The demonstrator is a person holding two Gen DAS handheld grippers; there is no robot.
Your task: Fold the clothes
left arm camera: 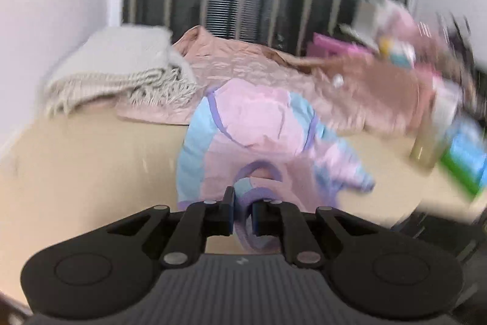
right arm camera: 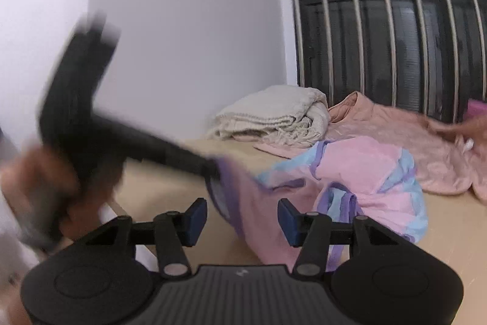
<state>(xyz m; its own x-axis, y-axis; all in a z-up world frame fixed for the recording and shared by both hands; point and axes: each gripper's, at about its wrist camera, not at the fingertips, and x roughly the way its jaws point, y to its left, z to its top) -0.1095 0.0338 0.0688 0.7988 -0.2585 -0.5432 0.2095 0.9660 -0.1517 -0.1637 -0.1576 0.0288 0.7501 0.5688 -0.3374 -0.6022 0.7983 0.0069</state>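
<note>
Left tool (left arm camera: 243, 210) pinches the pink garment's (left arm camera: 258, 124) purple hem at lower centre; right tool (right arm camera: 242, 221) gapes empty. Next: grab the opposite edge.

The small garment (left arm camera: 258, 136) lies on the table (left arm camera: 91, 166); folded blanket (left arm camera: 121, 69) behind-left; another garment (left arm camera: 243, 63) behind.

"What kind of room am I working in?"

"I'd say a home: a folded fringed blanket (right arm camera: 274, 114) mid-frame, clothes strewn on a beige table (left arm camera: 91, 172), and a dark window (right arm camera: 395, 20) with metal bars at upper right."
</note>
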